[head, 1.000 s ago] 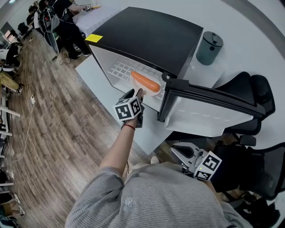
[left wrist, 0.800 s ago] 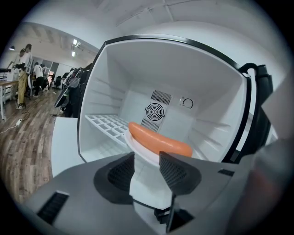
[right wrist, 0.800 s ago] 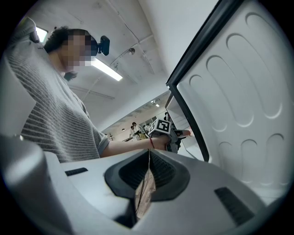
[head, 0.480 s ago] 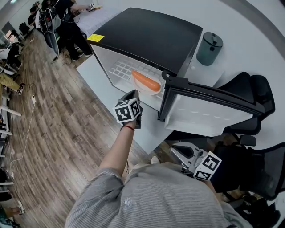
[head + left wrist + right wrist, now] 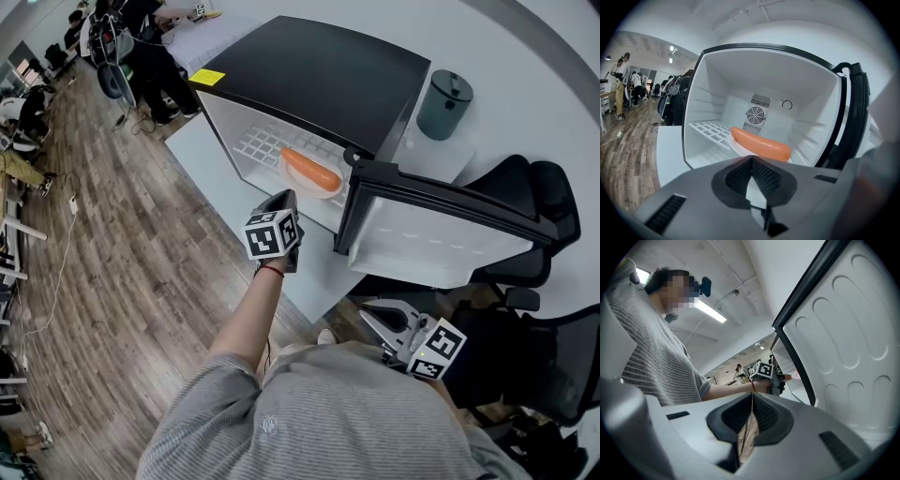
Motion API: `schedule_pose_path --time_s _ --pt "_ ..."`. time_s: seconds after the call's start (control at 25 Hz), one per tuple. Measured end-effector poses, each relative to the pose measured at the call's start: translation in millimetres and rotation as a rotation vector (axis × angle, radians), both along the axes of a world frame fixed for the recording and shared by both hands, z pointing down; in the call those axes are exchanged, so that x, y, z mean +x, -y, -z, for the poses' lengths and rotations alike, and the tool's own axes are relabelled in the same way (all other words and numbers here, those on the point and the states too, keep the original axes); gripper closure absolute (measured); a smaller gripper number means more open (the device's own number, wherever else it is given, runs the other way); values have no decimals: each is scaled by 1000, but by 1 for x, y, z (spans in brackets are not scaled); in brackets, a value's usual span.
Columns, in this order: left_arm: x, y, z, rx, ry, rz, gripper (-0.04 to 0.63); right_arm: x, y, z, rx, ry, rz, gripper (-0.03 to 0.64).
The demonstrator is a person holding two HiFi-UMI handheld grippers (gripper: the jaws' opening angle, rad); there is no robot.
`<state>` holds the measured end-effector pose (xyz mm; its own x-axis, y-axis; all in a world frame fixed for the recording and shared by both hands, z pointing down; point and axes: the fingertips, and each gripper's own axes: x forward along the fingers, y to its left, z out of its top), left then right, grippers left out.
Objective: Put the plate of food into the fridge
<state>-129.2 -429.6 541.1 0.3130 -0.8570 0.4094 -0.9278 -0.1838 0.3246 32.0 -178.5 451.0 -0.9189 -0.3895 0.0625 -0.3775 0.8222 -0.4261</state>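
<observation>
Plate and sausage already sit on the wire shelf inside the mini fridge, so I judge the placing step done and the retreat in hand. My left tool hangs just outside the opening, above the white desk. Its jaws are pressed together with nothing between them, apart from the plate. My right tool rests low by my lap under the open door, with its jaws also closed and empty.

Next, I think the left tool should come clear of the doorway. Then one tool can push the door's outer face round until it seals. The door sweeps across the spot where the left tool hangs, so that tool has to move first.

A second ago the left tool's tip reached in close to the plate's rim. Now it sits slightly back from the fridge, while the plate lies where it was. The right tool and the door look unchanged.
</observation>
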Motion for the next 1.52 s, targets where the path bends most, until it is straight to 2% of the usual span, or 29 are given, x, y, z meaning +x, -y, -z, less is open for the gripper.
schedule_pose_path --time_s 0.32,0.88,1.2,1.52 --pt "12 -26 1 15 20 -56 584 -3 -3 0 1 9 17 603" --pt "36 -107 -3 41 55 -202 584 -18 -15 1 6 15 40 603" --pt "43 -172 3 80 3 -287 584 -36 -32 -2 14 1 78 603" --pt "38 -225 16 147 10 -343 586 -61 -55 -6 21 -13 126 603"
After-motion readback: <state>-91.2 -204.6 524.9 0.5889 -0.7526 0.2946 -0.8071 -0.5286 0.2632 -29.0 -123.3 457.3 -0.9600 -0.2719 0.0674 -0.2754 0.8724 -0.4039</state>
